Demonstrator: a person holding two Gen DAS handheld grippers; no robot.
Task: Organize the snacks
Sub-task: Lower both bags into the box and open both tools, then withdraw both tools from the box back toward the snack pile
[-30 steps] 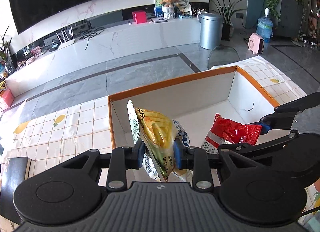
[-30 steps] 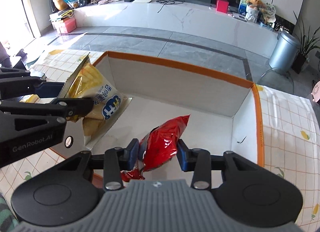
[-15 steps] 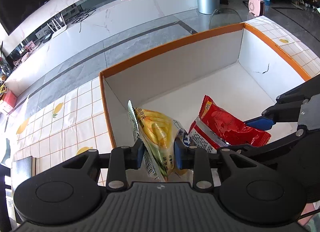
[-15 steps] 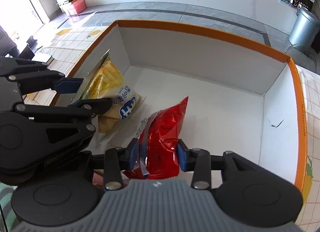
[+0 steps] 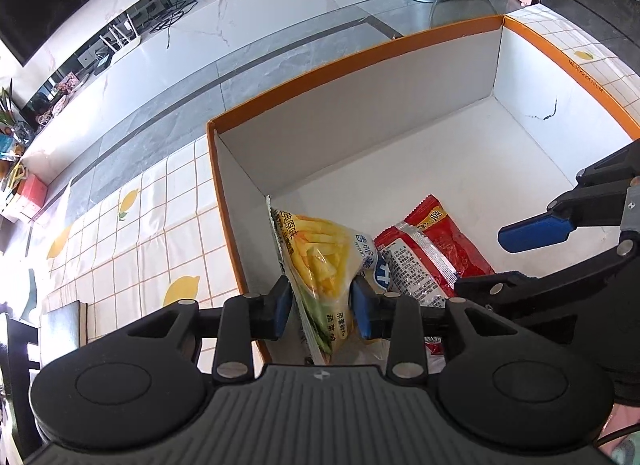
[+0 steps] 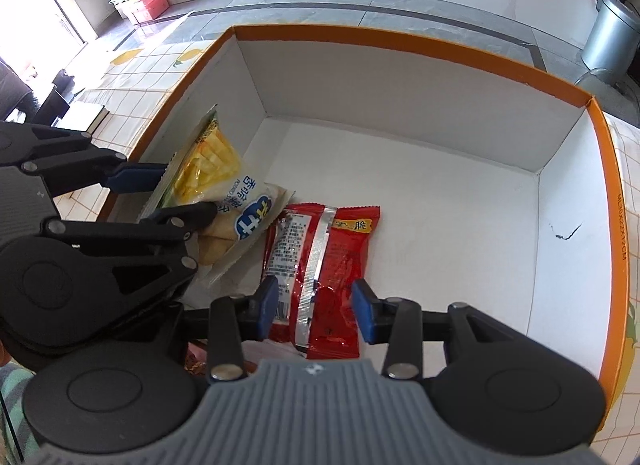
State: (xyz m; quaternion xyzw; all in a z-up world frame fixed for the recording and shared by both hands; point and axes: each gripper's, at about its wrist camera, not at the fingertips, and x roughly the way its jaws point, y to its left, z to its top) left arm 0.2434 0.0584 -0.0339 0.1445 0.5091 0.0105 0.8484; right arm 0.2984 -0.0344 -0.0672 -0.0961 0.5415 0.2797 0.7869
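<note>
Nearest, the left claw (image 5: 320, 305) is clenched on the crinkly yellow-and-white potato-stick packet (image 5: 320, 261), pinching it low across its width so that it stands on edge, its sealed top leaning at the left wall of the shallow white cardboard box with an orange rim (image 5: 352, 53). That upright hold looks meant to tuck the packet into the near-left corner and keep the floor free. Beside it, the right claw (image 6: 314, 307) stands released: its blue pads are spread to either side of the glossy red foil snack packet (image 6: 324, 265), which lies flat on the box floor, printed back up, and appears to touch the yellow packet's corner. By its look the red packet is set down, and the parted jaws leave room to draw back without dragging it. Beyond both packets the box floor is bare to its far wall. Outside the box lies the lemon-print checked cloth on the table (image 5: 132, 233).
</note>
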